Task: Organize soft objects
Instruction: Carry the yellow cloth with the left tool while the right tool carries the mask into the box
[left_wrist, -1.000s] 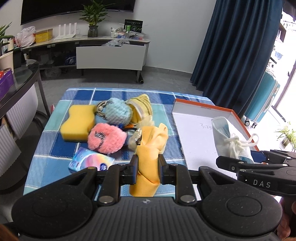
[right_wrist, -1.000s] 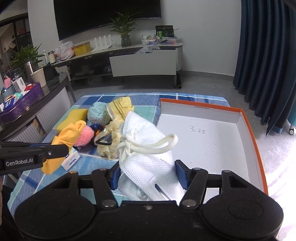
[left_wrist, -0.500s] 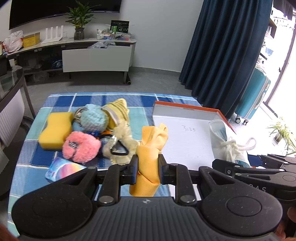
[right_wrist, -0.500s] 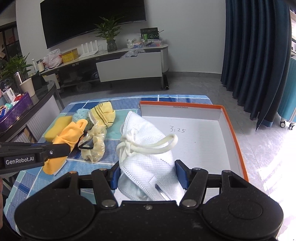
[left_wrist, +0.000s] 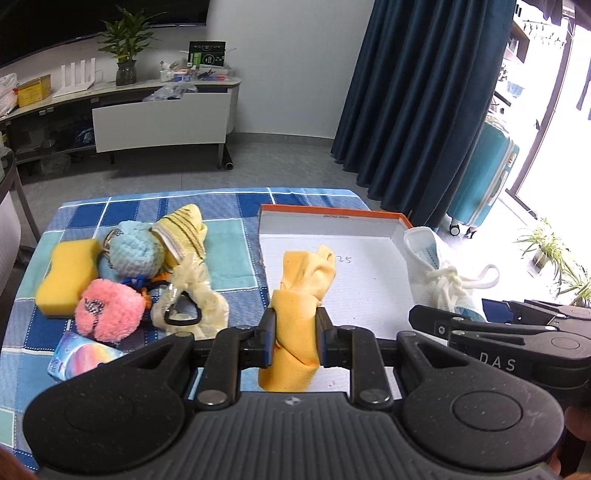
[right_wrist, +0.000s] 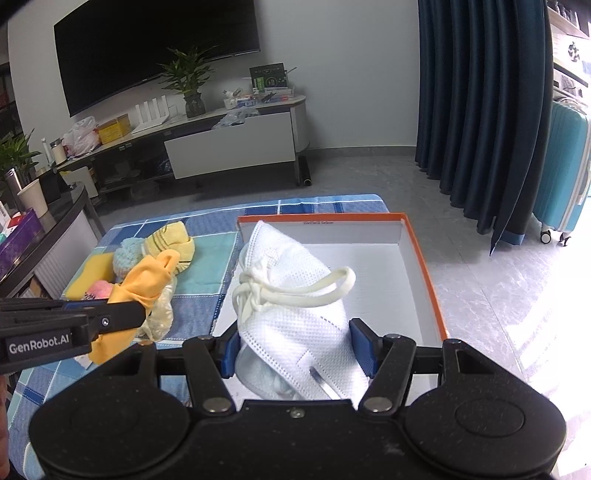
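While both tools hang above the bench, each line below places things by the tray.
Landmark: shallow white cardboard tray with an orange rim (left_wrist: 334, 216) (right_wrist: 421, 251), lying on the right part of the blue-and-teal checked cloth (left_wrist: 229, 258) (right_wrist: 199, 280) that covers the bench.
Left tool (left_wrist: 293, 334) (right_wrist: 142, 312): jaws together, clamped on a crumpled orange-yellow cloth (left_wrist: 301, 295) (right_wrist: 147, 277); the cloth hangs above the tray's left edge.
Right tool (right_wrist: 293, 349) (left_wrist: 448, 314): jaws set wide, pressing both sides of a white woven face mask with thick cream ear loops (right_wrist: 291, 295) (left_wrist: 432, 266); the mask is above the tray, toward its near right side.
Tray floor: bare white with small handwritten figures.
Left of the tray, on the cloth: yellow rectangular sponge (left_wrist: 68, 275), pale blue knitted ball (left_wrist: 136, 253), fluffy pink ball (left_wrist: 109, 308), yellow striped sock (left_wrist: 183, 230) (right_wrist: 170, 242), cream frilly bundle with a black ring (left_wrist: 192, 302), small pastel tissue packet (left_wrist: 81, 354).
Beyond the tray: dark blue curtain (left_wrist: 417, 110) and a teal hard suitcase (left_wrist: 484, 177) on the grey floor.
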